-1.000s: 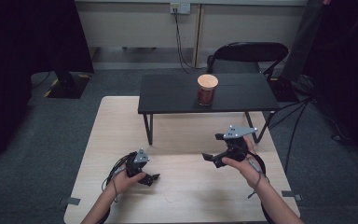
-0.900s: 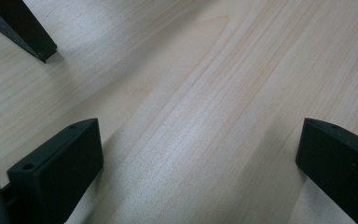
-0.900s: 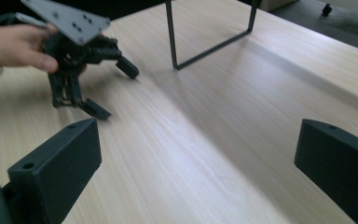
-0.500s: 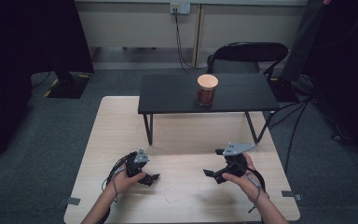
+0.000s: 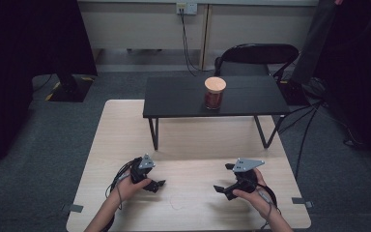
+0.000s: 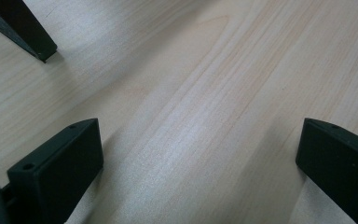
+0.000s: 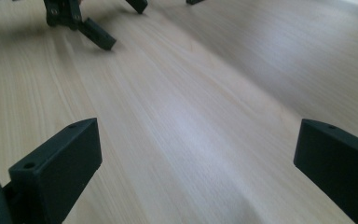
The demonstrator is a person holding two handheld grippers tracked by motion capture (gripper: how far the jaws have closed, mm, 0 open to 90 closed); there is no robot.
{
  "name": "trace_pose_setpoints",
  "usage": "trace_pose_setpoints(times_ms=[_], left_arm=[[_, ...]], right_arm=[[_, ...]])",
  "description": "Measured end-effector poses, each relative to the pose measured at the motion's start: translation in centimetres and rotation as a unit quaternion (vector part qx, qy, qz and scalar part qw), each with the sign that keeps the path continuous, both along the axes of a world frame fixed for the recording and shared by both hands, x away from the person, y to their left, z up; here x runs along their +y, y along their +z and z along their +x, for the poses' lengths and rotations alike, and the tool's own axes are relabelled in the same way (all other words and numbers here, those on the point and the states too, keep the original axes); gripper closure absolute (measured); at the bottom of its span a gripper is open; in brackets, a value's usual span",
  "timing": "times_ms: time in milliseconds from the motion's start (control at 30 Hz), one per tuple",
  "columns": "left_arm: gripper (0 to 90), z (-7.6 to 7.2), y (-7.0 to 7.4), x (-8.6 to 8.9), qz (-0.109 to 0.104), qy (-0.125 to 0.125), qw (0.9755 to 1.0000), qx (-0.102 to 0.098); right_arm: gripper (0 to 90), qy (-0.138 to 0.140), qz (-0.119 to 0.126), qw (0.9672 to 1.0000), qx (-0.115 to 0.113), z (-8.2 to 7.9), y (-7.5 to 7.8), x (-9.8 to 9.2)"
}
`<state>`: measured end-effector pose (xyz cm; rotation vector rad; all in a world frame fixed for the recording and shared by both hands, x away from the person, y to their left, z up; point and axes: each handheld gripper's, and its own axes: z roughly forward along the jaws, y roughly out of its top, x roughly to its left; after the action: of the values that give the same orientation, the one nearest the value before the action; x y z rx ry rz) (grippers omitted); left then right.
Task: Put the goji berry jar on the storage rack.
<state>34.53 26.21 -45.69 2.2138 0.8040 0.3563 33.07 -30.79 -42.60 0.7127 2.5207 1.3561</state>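
both hands are low over the pale wooden table (image 5: pixel 125 130) now, forearms coming in from the near edge; the left hand (image 5: pixel 128 186) wraps the left gripper (image 5: pixel 155 184) and keeps it right down at the wood, nose pointing toward the middle of the table; its jaws stand wide apart in the left gripper view, bare wood grain between them, nothing held; a black cable (image 5: pixel 118 174) loops out beside that wrist; across from it the right hand (image 5: pixel 252 193) grips the right gripper (image 5: pixel 224 180), grey three-cornered plate (image 5: pixel 247 164) on top, tilted, nose aimed leftward toward the other tool; the right gripper view shows its jaws spread wide too, empty, only table surface in the gap, and the left gripper (image 7: pixel 81 23) sits farther off at the top of that view; the two tools face each other, well apart, neither touching anything but the hands that carry them; a faint thin loop, maybe a thread or a mark (image 5: pixel 178 203), lies on the wood between the two hands, too slight to tell; farther back a low black table (image 5: pixel 174 99) stands on the wooden one, its leg foot (image 6: pixel 37 44) catching the corner of the left gripper view; on it a jar (image 5: pixel 214 93) stands upright with a pale round lid, dark reddish contents, well away from both grippers
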Motion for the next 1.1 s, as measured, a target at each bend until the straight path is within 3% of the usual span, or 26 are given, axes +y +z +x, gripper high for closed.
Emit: trace_pose_setpoints(times_ms=[567,1100], left_arm=[[0.0,0.0,0.0,0.0,0.000,0.000,1.0000,0.000],[0.0,0.0,0.0,0.0,0.000,0.000,1.0000,0.000]], right_arm=[[0.0,-0.010,-0.012,0.9999,0.007,-0.8,-1.9,-1.3],[0.0,-0.008,-0.033,0.9993,0.017,-1.0,-2.5,-1.7]])
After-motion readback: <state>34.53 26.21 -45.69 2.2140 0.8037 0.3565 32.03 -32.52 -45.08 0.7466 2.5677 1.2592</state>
